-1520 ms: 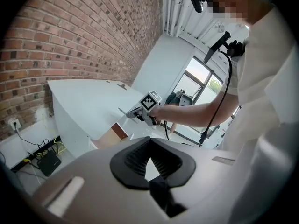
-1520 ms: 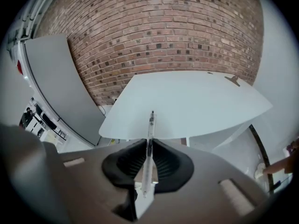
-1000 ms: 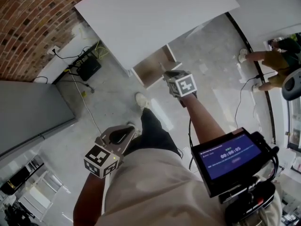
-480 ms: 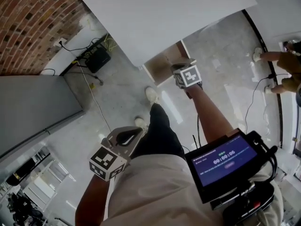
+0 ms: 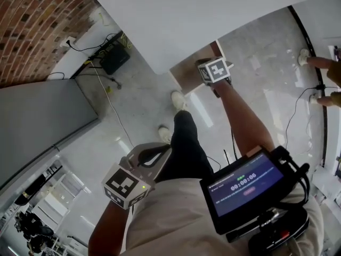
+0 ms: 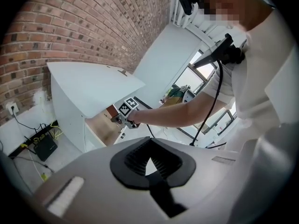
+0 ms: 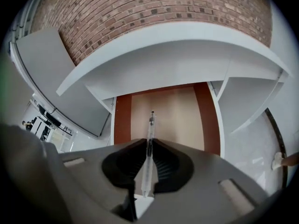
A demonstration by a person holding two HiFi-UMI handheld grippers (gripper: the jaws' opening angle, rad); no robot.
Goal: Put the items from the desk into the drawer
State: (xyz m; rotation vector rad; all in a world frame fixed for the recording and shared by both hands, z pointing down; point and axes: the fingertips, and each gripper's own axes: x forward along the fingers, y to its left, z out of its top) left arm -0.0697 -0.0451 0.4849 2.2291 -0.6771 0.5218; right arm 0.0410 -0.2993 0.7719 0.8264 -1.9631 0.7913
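- head view: my right gripper [image 5: 209, 67] reaches out on a straight arm and hangs over the open drawer [image 5: 187, 78] beneath the white desk [image 5: 202, 15].
- my left gripper [image 5: 151, 156] sits low beside my thigh, well apart from the desk, with its marker cube toward the camera.
- a dark screen [image 5: 242, 184] with lit digits rides at my waist. a black box [image 5: 114, 60] with cables lies on the floor by the brick wall [image 5: 32, 25].
- left gripper view: my left gripper [image 6: 150, 160] has its fingers clenched together at the tips, with nothing between them.
- beyond it, the desk [image 6: 93, 83] stands against the brick. my right gripper [image 6: 127, 112] is at the mouth of the drawer [image 6: 99, 127].
- right gripper view: my right gripper [image 7: 147, 164] is clamped on a clear pen [image 7: 150, 125], gripped along its lower half.
- the pen points straight ahead, its dark tip over the pale wooden floor of the drawer [image 7: 177, 115], which has reddish-brown sides.
- the pen is held above the drawer, not lying in it. the desk [image 7: 177, 36] curves across above, with the brick wall [image 7: 154, 3] behind.
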